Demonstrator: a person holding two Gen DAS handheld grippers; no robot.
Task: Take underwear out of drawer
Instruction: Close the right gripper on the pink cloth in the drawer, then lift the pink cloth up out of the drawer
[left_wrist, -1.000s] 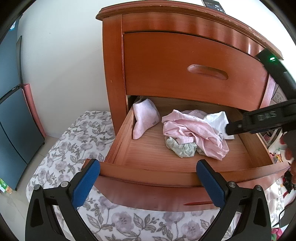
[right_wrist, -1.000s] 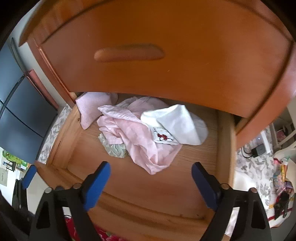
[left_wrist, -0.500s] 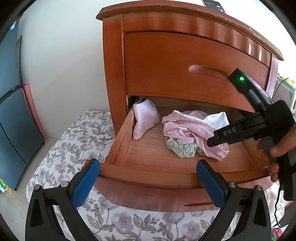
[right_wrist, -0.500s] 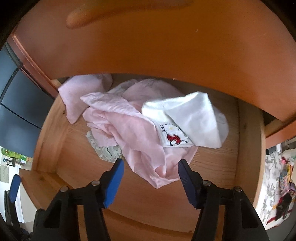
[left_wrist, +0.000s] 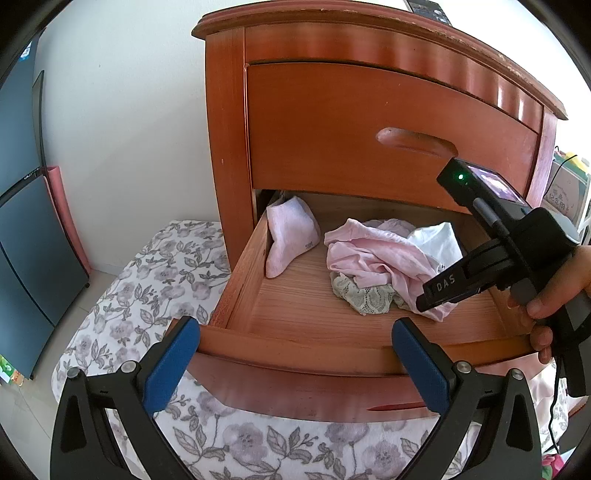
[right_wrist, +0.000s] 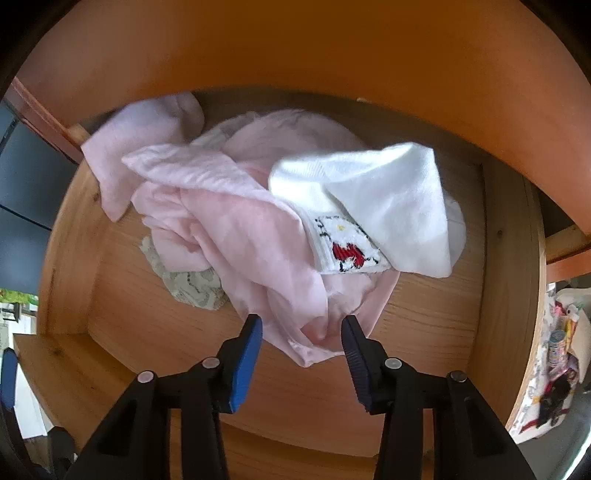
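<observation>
The lower drawer (left_wrist: 295, 345) of a wooden nightstand stands pulled out. Inside lies a crumpled pink underwear (right_wrist: 240, 229) (left_wrist: 373, 258), with a white garment (right_wrist: 388, 199) bearing a red cartoon patch on top and a lace piece (right_wrist: 195, 288) under its left side. My right gripper (right_wrist: 301, 326) points steeply down into the drawer; its jaws are closing, and the pink cloth's near end sits between them without being pinched. A person's hand (left_wrist: 554, 288) holds it. My left gripper (left_wrist: 295, 328) hangs open in front of the drawer front, holding nothing.
A pale pink sock (left_wrist: 291, 232) leans in the drawer's back left corner. The shut upper drawer (left_wrist: 351, 129) overhangs the clothes. A floral bedspread (left_wrist: 155, 280) lies below and to the left, and a dark cabinet (left_wrist: 26, 240) stands at far left.
My right gripper has come down into the drawer toward the pink cloth and its jaws have narrowed around the cloth's near end. The left gripper has not moved.
</observation>
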